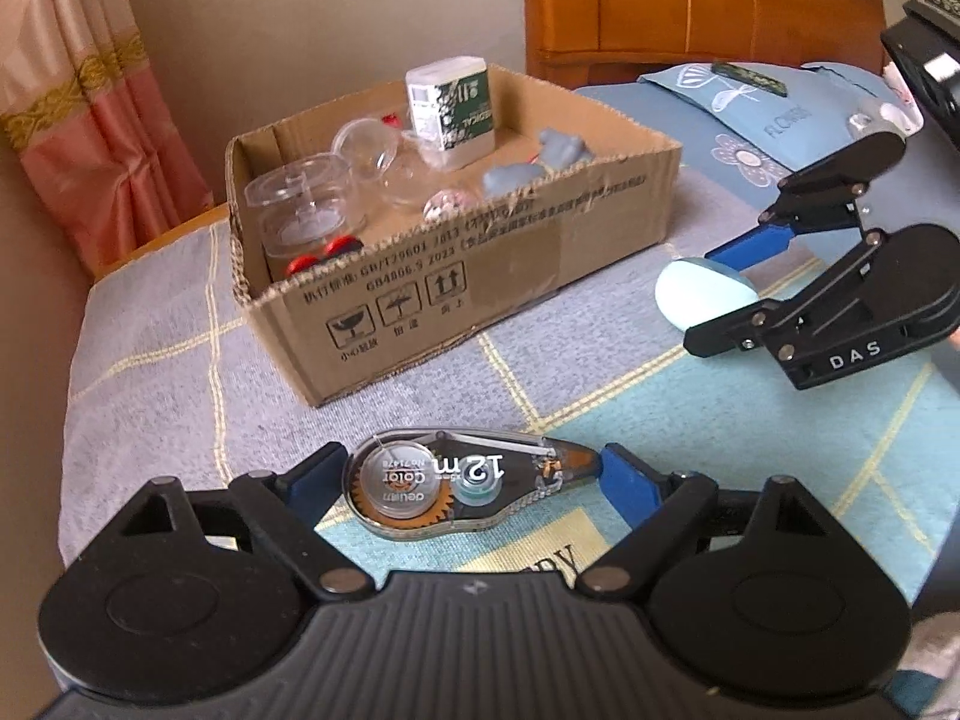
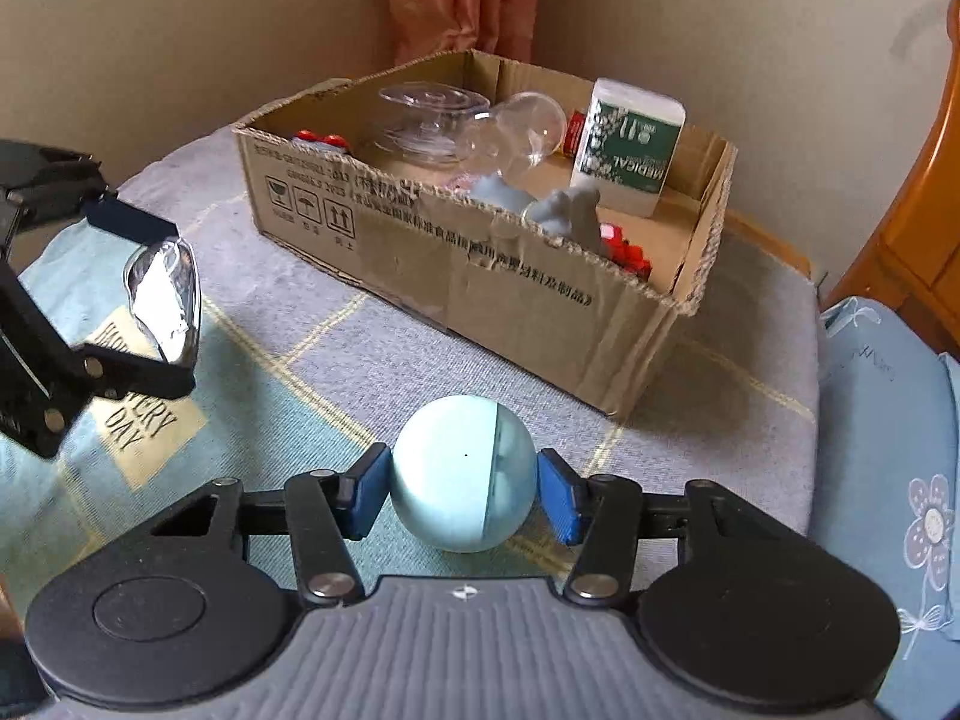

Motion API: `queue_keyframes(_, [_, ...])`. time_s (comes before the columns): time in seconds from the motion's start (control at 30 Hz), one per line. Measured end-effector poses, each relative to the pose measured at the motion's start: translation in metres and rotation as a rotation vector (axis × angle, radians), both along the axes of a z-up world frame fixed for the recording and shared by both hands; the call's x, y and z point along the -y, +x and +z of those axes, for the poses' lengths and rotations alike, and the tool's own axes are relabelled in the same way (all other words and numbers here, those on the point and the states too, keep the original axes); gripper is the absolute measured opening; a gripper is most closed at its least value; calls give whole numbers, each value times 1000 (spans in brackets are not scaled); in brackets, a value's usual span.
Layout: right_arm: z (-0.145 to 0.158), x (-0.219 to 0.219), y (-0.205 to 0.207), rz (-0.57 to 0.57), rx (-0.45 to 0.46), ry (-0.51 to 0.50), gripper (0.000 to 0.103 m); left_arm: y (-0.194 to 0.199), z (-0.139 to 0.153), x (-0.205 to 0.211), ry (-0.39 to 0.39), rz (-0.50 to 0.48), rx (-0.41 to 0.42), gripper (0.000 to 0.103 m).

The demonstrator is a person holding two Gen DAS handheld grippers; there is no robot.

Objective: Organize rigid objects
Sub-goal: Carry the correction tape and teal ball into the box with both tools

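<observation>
My left gripper [image 1: 468, 480] is shut on a clear correction tape dispenser [image 1: 420, 495], which it holds lengthwise, a blue pad at each end, above the quilt. In the right wrist view the same dispenser [image 2: 165, 300] shows end-on at the left. My right gripper [image 2: 465, 486] is shut on a pale blue ball [image 2: 444, 468], with a blue pad pressed on each side. In the left wrist view that ball [image 1: 702, 294] is at the right. Beyond both grippers sits an open cardboard box [image 1: 456, 276] holding clear plastic containers [image 1: 306, 204], a white and green box [image 1: 453, 105], grey figures [image 1: 510, 177] and small red pieces.
Everything rests on a bed with a grey and blue checked quilt [image 1: 150, 348]. A blue flowered pillow [image 1: 750, 120] lies at the right, with a wooden headboard [image 1: 690, 0] behind it. A pink curtain [image 1: 78, 108] and a beige wall stand past the box.
</observation>
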State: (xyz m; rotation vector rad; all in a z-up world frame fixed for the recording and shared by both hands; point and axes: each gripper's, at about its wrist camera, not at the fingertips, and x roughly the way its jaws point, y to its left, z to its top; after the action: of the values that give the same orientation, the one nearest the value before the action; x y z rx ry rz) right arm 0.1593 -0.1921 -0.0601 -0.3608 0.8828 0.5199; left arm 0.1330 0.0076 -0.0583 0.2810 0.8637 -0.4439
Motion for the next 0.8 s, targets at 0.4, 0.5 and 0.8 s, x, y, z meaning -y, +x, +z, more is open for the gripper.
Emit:
queue_keyframes(0.4, [72, 4, 4, 46, 91, 18, 58, 36, 78, 7, -15, -41, 133, 89])
queue_keyframes(0.5, [85, 1, 13, 49, 124, 23, 58, 56, 84, 13, -5, -25, 160, 89])
queue_keyframes(0.8, [94, -3, 49, 24, 125, 50, 58, 106, 69, 20, -21, 52, 157, 95])
